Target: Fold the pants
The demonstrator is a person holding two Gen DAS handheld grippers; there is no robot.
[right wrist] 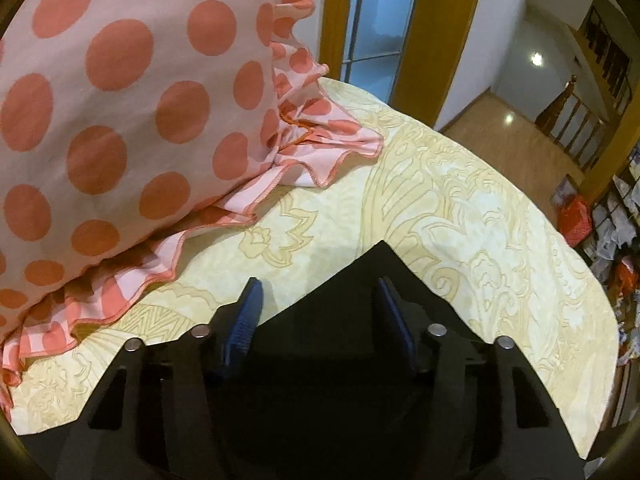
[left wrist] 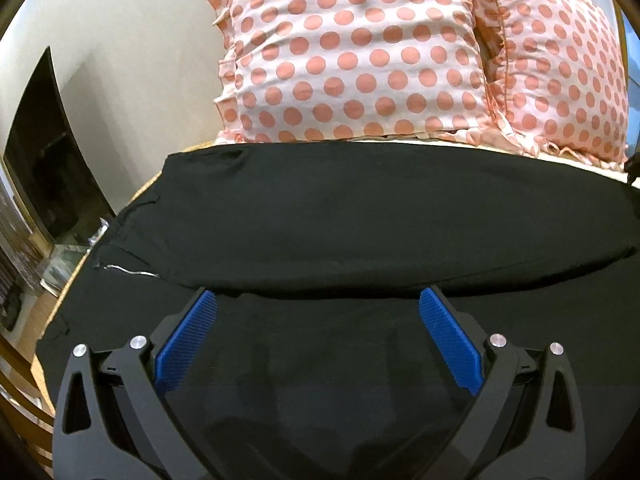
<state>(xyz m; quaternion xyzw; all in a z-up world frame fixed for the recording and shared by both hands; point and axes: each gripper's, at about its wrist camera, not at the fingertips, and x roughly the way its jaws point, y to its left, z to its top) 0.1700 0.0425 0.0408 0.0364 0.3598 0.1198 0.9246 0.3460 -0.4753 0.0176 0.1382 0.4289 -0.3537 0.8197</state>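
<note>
Black pants (left wrist: 360,216) lie flat across the bed, with a folded layer whose edge runs just beyond my left fingertips. My left gripper (left wrist: 318,300) is open over the near part of the pants, its blue pads (left wrist: 188,344) spread wide and holding nothing. In the right wrist view, a pointed corner of the black pants (right wrist: 372,272) lies between the fingers of my right gripper (right wrist: 320,292). The right jaws stand apart around that corner, not closed on it.
Two pink polka-dot pillows (left wrist: 360,52) with ruffled edges lie at the far side of the bed, one close to my right gripper (right wrist: 120,100). The cream patterned bedsheet (right wrist: 460,208) ends at the right. A dark screen (left wrist: 44,152) stands left; a doorway (right wrist: 376,20) is beyond.
</note>
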